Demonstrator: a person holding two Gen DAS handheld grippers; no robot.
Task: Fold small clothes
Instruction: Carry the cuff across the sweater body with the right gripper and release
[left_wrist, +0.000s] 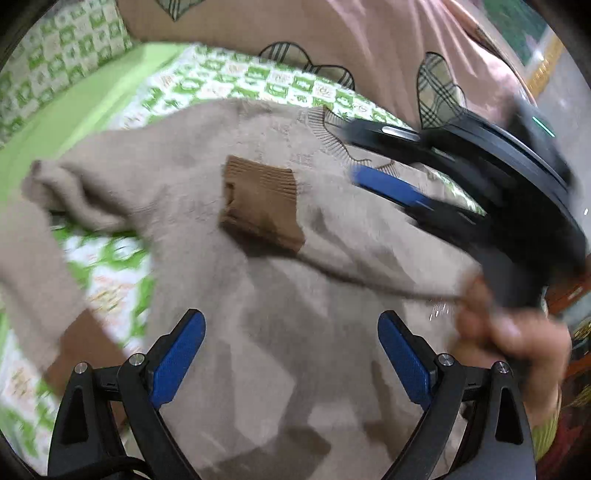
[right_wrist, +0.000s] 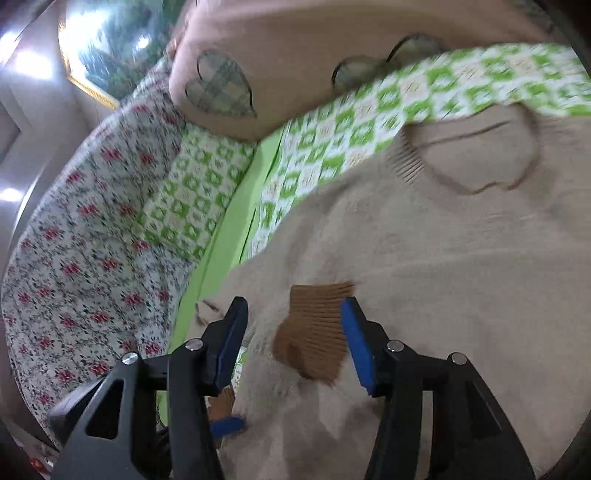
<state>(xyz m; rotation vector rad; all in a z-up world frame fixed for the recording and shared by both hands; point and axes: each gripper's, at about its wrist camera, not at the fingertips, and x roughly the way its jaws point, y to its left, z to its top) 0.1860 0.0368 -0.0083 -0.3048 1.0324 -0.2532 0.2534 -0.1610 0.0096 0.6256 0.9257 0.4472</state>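
The beige knit sweater (left_wrist: 207, 173) lies spread on a bed covered by a green-and-white checked bedsheet (left_wrist: 229, 79), neckline (right_wrist: 469, 155) toward a pink pillow (left_wrist: 332, 40). One sleeve is folded across the body, so its brown ribbed cuff (left_wrist: 262, 206) rests on the chest, which narrows the garment for later folds. The left gripper (left_wrist: 291, 350) hovers over the lower body, jaws wide and empty, probably positioned for the hem. The right gripper (right_wrist: 291, 343) stands with jaws partly open on either side of the cuff, pads clear of it, consistent with the sleeve having been set down there. The other sleeve (left_wrist: 40, 280) hangs unfolded at the far left of the left wrist view.
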